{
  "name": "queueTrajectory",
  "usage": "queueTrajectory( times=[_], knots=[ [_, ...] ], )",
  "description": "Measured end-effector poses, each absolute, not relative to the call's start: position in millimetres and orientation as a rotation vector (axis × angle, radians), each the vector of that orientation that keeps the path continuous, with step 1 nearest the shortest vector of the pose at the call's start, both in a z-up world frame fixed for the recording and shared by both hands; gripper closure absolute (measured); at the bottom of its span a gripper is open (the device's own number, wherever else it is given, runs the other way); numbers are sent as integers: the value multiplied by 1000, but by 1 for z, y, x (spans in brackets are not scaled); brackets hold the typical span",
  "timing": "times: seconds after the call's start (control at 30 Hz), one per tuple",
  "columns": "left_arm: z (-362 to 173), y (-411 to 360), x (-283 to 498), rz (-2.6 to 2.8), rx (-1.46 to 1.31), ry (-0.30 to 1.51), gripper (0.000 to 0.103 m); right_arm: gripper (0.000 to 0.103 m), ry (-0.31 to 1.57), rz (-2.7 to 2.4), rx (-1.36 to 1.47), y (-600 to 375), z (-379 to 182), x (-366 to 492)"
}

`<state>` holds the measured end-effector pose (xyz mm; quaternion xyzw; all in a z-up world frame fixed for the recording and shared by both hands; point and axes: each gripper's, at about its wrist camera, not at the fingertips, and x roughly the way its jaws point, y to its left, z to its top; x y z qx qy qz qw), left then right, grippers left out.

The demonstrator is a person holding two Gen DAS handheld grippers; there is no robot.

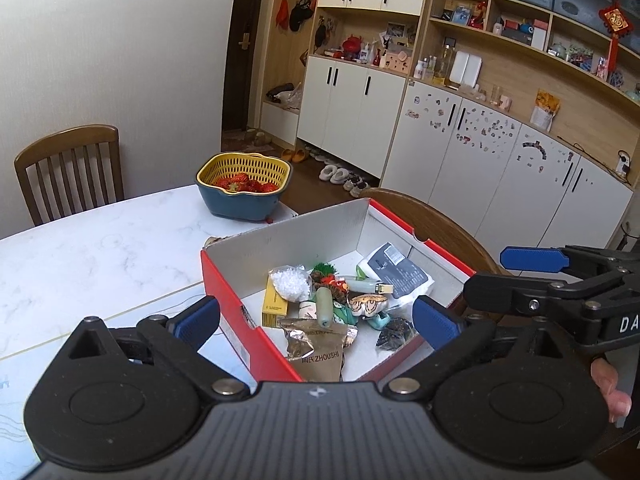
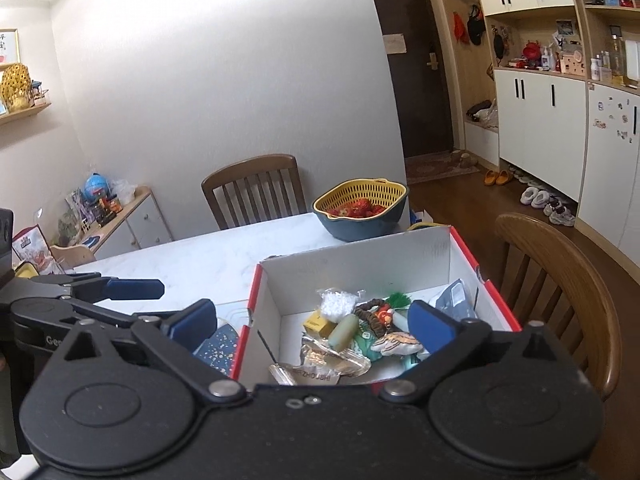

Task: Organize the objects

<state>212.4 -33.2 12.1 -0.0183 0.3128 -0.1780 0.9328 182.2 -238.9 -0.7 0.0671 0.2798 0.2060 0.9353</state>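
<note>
Two grippers, both spread wide, both empty, hovering above near end of box. Largest first: white marble table [image 1: 100,248], wooden chair [image 1: 70,168] behind far edge, second chair [image 2: 560,280] at box's right side. On table, red shoebox [image 1: 236,308] with white interior, open top, small items heaped at near end. Farther back, well apart from box, blue bowl with yellow strainer [image 1: 244,184] holding strawberries.

Left gripper [image 1: 316,318]: jaws wide, blue pads straddling box's near left wall — left pad outside box over table, right pad over box interior. Pile between pads, below, not touched.

Right gripper [image 2: 312,320]: jaws wide, left pad outside left wall of box, right pad over pile's right part. Nothing gripped. In left view, seen from side at right edge, fingers apart, one pad above box's right rim.

Items in box, larger to smaller: dark grey packet [image 1: 394,270] at right wall, crumpled tan foil pouch [image 1: 320,350] nearest camera, yellow carton [image 1: 276,304], clear bag of white beads [image 1: 292,284] on top of carton, pale green cylinder [image 1: 325,306] leaning across pouch, striped shell-like toy [image 1: 368,304], teal piece under it, green tuft with red bits [image 1: 324,272], black crumpled scrap [image 1: 396,332] at near right.
</note>
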Motion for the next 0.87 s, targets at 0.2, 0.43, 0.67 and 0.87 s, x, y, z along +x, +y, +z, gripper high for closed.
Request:
queueTrajectory(
  times=[0.2, 0.43, 0.67, 0.87],
  knots=[
    [11, -24, 201, -361, -34, 637, 0, 1, 550, 394, 152, -229, -3, 164],
    [9, -14, 191, -369, -29, 631, 0, 1, 560, 367, 152, -215, -5, 149],
    [8, -2, 182, -370, -11, 618, 0, 1, 563, 336, 169, -204, -7, 135],
    [5, 18, 173, -376, -1, 620, 0, 1, 573, 327, 171, -188, -11, 130]
  ],
)
